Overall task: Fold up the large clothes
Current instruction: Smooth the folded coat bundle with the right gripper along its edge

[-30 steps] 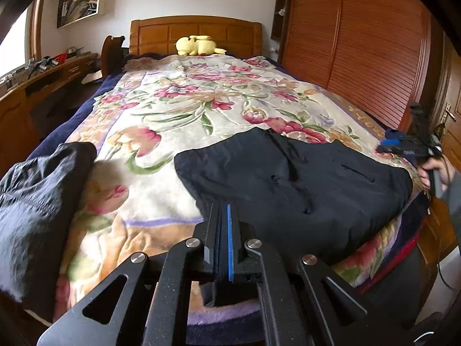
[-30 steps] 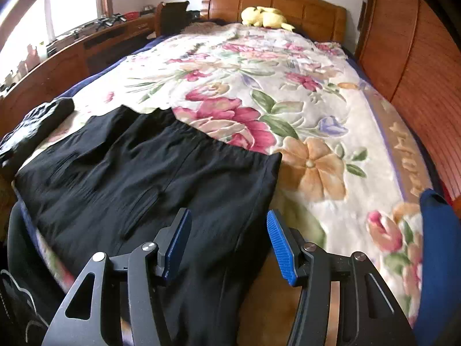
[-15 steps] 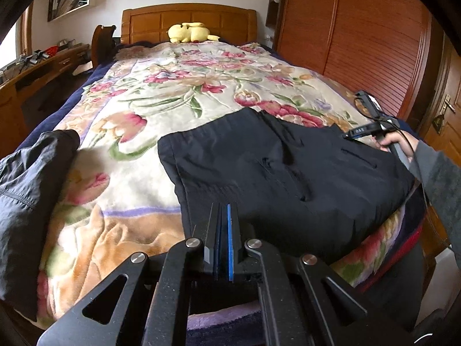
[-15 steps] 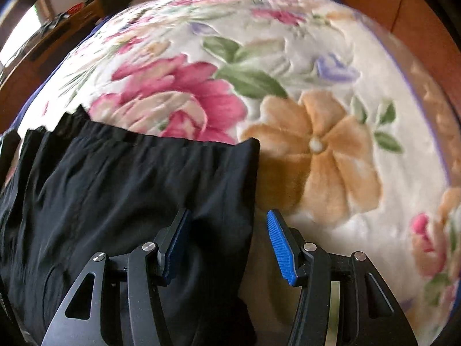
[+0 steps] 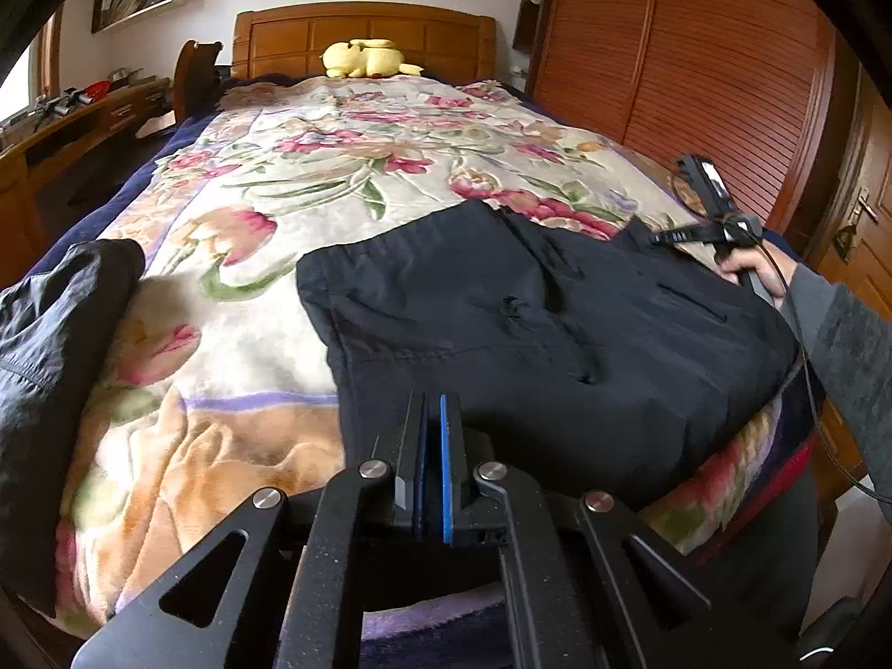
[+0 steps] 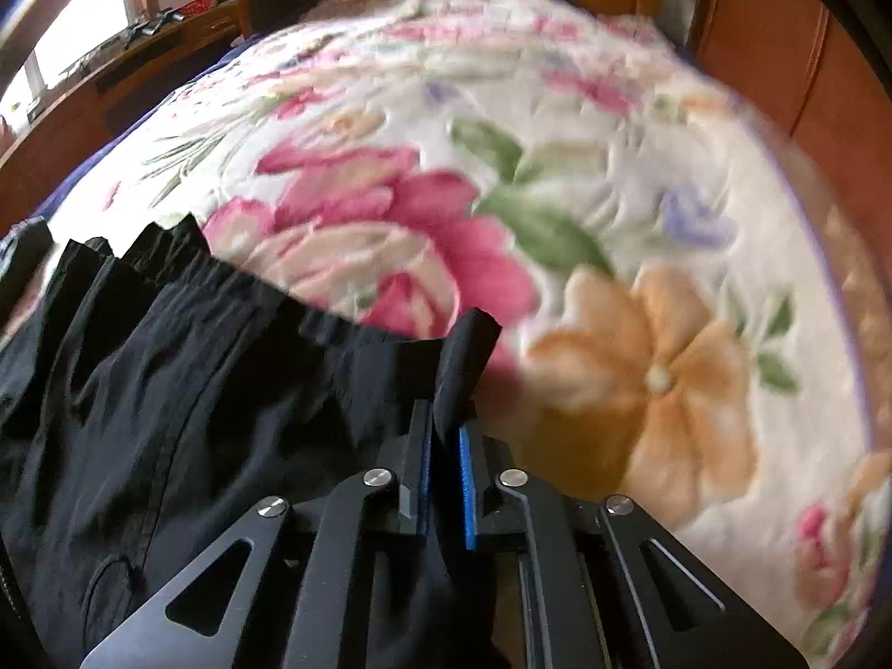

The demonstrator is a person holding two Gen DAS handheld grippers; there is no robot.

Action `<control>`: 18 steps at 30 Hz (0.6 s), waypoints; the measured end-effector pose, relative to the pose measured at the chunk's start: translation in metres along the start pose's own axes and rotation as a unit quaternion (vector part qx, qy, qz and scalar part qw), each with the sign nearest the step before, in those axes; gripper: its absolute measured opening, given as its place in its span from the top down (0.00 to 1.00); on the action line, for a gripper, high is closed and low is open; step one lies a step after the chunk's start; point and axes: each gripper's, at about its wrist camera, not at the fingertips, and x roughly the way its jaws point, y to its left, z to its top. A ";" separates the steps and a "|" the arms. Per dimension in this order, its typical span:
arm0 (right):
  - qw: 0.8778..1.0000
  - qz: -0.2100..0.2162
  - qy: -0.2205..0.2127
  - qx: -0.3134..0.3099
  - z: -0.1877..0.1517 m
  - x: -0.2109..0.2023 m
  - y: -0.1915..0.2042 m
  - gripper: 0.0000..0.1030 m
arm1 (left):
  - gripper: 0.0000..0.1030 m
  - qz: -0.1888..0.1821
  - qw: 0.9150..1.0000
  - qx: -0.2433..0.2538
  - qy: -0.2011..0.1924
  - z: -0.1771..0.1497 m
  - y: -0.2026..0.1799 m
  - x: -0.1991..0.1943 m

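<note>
floral bedding covers the bed in a wood-panelled bedroom, where black trousers are spread across the foot end. the waistband corner is clamped in the right hand-held gripper; the left hand-held gripper is clenched on nothing visible, near the hanging fabric. a first fold appears to be starting, and the pinched corner would need carrying across.
</note>
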 end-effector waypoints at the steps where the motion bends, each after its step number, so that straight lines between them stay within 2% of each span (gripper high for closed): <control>1: 1.000 -0.019 -0.007 0.006 0.003 -0.002 -0.001 0.94 | 0.97 -0.002 1.000 0.003 0.001 0.000 -0.002 0.000; 7: 0.991 -0.124 -0.036 0.043 0.019 -0.006 -0.013 0.95 | 0.97 -0.011 1.000 0.015 0.003 0.002 -0.014 0.001; 11: 0.994 -0.111 -0.008 0.020 0.025 0.009 -0.006 0.93 | 0.97 -0.015 1.000 0.019 0.005 0.002 -0.021 0.002; 13: 0.992 -0.121 -0.020 0.015 0.027 -0.001 -0.004 0.85 | 0.97 -0.022 1.000 0.021 0.007 0.002 -0.023 0.003; 14: 0.992 -0.118 -0.029 0.017 0.027 -0.008 -0.003 0.75 | 0.97 -0.025 0.999 0.022 0.008 0.002 -0.024 0.005; 15: 0.993 -0.112 -0.036 0.020 0.027 -0.019 -0.002 0.60 | 0.97 -0.029 0.999 0.023 0.011 0.002 -0.025 0.007; 17: 0.995 -0.086 -0.053 0.022 0.022 -0.037 0.003 0.48 | 0.94 -0.036 0.999 0.027 0.016 0.003 -0.028 0.010; 18: 0.995 -0.075 -0.058 0.017 0.016 -0.048 0.007 0.47 | 0.88 -0.039 0.999 0.031 0.016 0.003 -0.030 0.011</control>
